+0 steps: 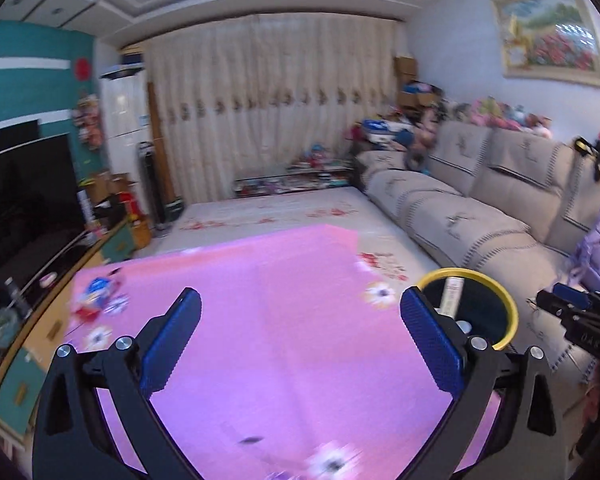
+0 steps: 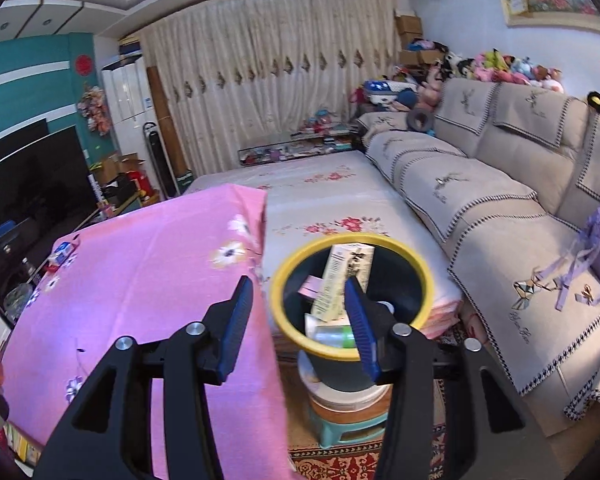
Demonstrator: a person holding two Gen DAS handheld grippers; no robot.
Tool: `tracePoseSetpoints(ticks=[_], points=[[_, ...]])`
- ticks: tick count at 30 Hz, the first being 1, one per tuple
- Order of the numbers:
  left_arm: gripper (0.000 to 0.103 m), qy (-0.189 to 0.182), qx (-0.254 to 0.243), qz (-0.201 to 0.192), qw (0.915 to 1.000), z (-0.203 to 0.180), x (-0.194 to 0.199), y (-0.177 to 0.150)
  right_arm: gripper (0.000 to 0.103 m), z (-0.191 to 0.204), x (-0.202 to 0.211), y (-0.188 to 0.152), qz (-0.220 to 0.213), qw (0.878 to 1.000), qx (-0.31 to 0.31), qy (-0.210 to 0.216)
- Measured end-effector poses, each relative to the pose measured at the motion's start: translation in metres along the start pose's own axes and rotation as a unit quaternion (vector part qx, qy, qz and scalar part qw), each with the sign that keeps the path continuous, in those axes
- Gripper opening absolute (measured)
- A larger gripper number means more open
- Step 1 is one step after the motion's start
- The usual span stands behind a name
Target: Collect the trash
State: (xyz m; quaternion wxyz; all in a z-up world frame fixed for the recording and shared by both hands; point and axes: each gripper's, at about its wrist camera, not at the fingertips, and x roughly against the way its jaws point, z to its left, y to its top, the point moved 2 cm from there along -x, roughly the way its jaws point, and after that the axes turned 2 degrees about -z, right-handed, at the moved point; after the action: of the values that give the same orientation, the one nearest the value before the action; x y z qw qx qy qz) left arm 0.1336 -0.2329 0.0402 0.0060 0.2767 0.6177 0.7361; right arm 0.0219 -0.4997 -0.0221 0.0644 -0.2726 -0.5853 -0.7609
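A dark bin with a yellow rim [image 2: 380,240] stands beside the pink floral table [image 2: 140,280]. It holds a cream carton [image 2: 348,268], a pink scrap [image 2: 310,286] and a green-and-white bottle [image 2: 332,336]. My right gripper [image 2: 298,282] hovers open just in front of the bin with nothing between its blue pads. My left gripper [image 1: 300,294] is open wide and empty above the pink table [image 1: 280,280], with the bin's rim [image 1: 460,271] behind its right finger. Blue, red and white wrappers [image 1: 96,292] lie at the table's far left corner, also seen as wrappers [image 2: 62,256] in the right wrist view.
The bin rests on a white tub on a green stool [image 2: 348,428]. A grey sofa [image 2: 500,220] runs along the right. A flower-print covered platform [image 2: 320,192] lies beyond the table. A TV [image 1: 20,192] and cabinet stand on the left.
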Motion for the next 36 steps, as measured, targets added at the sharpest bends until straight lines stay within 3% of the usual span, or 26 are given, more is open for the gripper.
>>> tracePoseSetpoints(ticks=[7, 13, 21, 36], points=[[0.098, 0.063, 0.009, 0.002, 0.998, 0.072, 0.061, -0.028, 0.059, 0.031, 0.024, -0.004, -0.01, 1.0, 0.024, -0.004], [0.098, 0.028, 0.072, 0.005, 0.997, 0.1, 0.1, -0.053, 0.063, 0.045, 0.044, -0.012, -0.02, 0.999, 0.039, -0.006], [0.098, 0.053, 0.086, -0.002, 0.9949, 0.108, 0.13, -0.078, 0.063, 0.057, 0.058, -0.018, -0.026, 0.998, 0.053, 0.007], [0.098, 0.065, 0.078, -0.005, 0.9948, 0.095, 0.127, -0.067, 0.064, 0.06, 0.063, -0.016, -0.034, 0.998, 0.05, 0.007]])
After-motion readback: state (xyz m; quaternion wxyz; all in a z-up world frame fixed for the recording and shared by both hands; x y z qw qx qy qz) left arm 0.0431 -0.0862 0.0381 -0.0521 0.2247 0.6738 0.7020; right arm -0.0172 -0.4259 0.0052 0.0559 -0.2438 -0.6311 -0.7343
